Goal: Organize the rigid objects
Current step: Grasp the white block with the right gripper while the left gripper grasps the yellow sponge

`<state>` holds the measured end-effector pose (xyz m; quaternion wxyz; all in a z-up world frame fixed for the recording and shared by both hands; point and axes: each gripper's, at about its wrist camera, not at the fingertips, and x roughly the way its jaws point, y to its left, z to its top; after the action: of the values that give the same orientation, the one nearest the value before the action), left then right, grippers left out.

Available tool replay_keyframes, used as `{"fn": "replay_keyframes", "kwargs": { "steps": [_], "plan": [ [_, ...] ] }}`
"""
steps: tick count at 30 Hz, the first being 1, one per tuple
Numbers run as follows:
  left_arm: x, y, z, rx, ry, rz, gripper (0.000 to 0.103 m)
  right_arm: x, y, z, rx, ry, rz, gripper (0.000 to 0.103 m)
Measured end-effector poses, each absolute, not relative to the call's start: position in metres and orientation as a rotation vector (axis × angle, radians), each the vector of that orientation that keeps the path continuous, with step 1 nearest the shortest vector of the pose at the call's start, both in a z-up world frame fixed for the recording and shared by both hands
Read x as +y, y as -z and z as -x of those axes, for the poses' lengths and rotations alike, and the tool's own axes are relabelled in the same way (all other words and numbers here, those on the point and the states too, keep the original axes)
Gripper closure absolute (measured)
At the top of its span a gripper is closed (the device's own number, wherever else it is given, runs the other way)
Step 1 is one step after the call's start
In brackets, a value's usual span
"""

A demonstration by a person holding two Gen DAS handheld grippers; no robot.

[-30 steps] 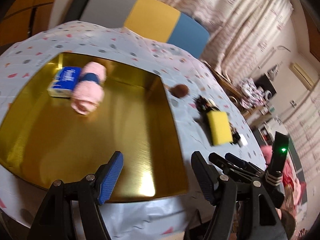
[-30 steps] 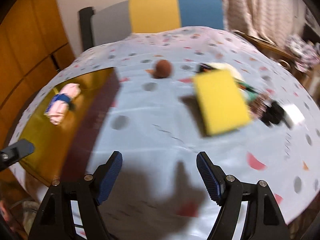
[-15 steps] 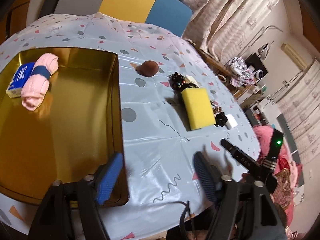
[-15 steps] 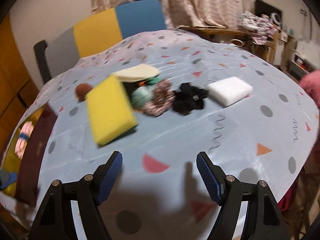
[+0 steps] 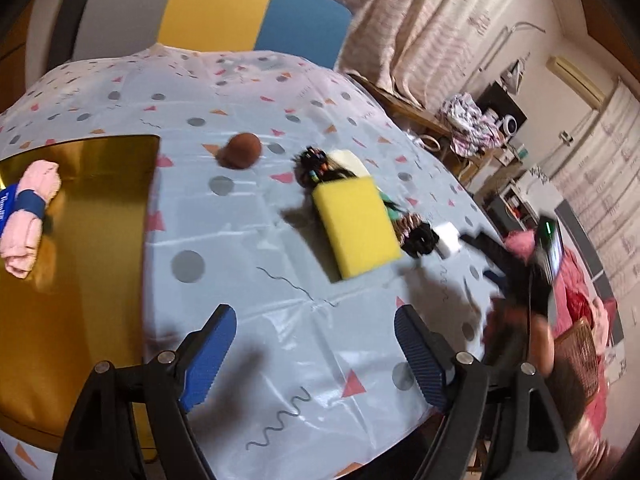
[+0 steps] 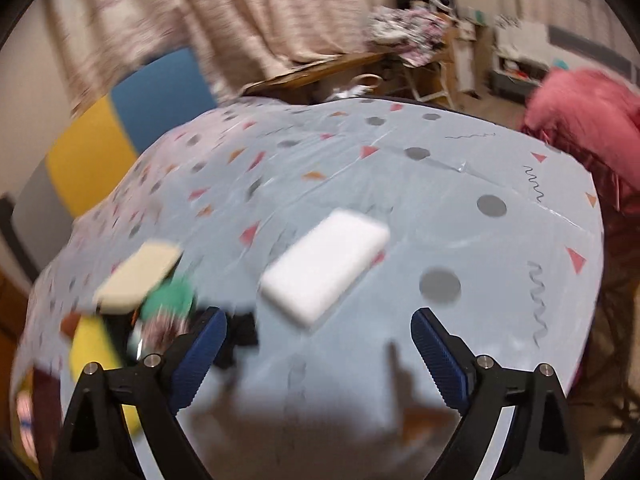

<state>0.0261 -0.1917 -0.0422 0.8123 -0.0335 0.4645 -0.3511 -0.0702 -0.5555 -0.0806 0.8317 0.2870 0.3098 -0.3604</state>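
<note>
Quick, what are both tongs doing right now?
Left tongs: opening, nothing between them.
Right tongs: opening, nothing held, white block ahead.

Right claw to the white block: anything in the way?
Nothing visible. The right claw, jaws opening and empty, faces the white block over bare tablecloth. The pile lies left of that line.

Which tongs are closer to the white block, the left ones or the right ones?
Right. The right tongs, jaws opening and empty, hang just short of the white block. The left tongs are farther back, with the yellow sponge ahead and the block off to their right.
</note>
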Motion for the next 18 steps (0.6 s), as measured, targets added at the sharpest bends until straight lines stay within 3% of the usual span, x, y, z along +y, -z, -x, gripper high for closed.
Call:
{"fn": "replay_keyframes", "kwargs": {
  "steps": [11, 14, 18],
  "plan": [
    [-0.199, 0.047, -0.030, 1.012, 0.709, 0.043, 0.020, -0.601, 0.109, 0.018, 0.756, 0.862, -0.715, 0.010],
    [-0.207, 0.050, -0.031, 1.024, 0.718, 0.029, 0.020, -0.589, 0.111, 0.014, 0.778, 0.867, -0.567, 0.027],
    [-0.220, 0.052, -0.033, 1.027, 0.735, 0.017, 0.020, -0.584, 0.111, 0.027, 0.739, 0.813, -0.542, 0.037]
  ]
}}
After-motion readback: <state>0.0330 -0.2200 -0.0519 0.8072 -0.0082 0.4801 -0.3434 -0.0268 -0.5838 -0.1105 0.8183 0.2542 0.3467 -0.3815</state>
